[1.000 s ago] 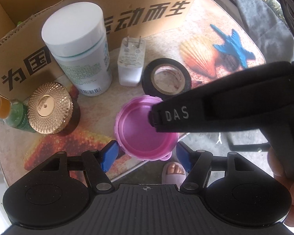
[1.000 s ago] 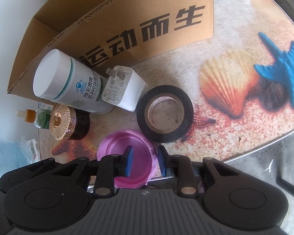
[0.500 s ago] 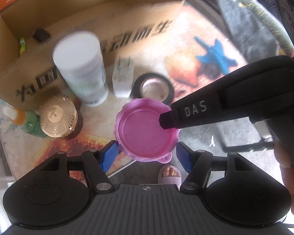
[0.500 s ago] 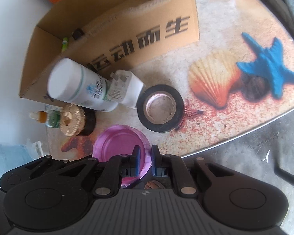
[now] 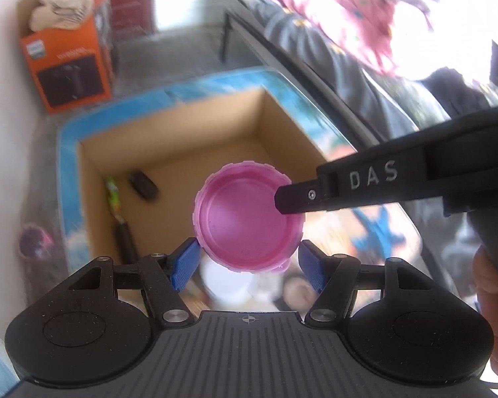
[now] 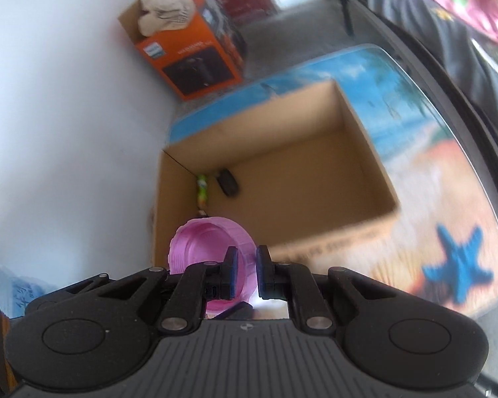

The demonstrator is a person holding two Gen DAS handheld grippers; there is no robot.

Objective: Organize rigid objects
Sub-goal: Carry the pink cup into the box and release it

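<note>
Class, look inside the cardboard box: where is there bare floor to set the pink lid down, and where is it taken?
The cardboard box has bare floor across its middle and right side, up to the right wall. The left corner is taken: a green wrapped item and a small black object lie there. The right gripper holds the pink lid.

You see a white wall (image 6: 66, 116) at left, grey floor (image 6: 282, 26) far behind, and bright daylight at far right.

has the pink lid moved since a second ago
Yes. The pink lid, pinched by the right gripper, has risen off the table and now hangs over the cardboard box.
</note>
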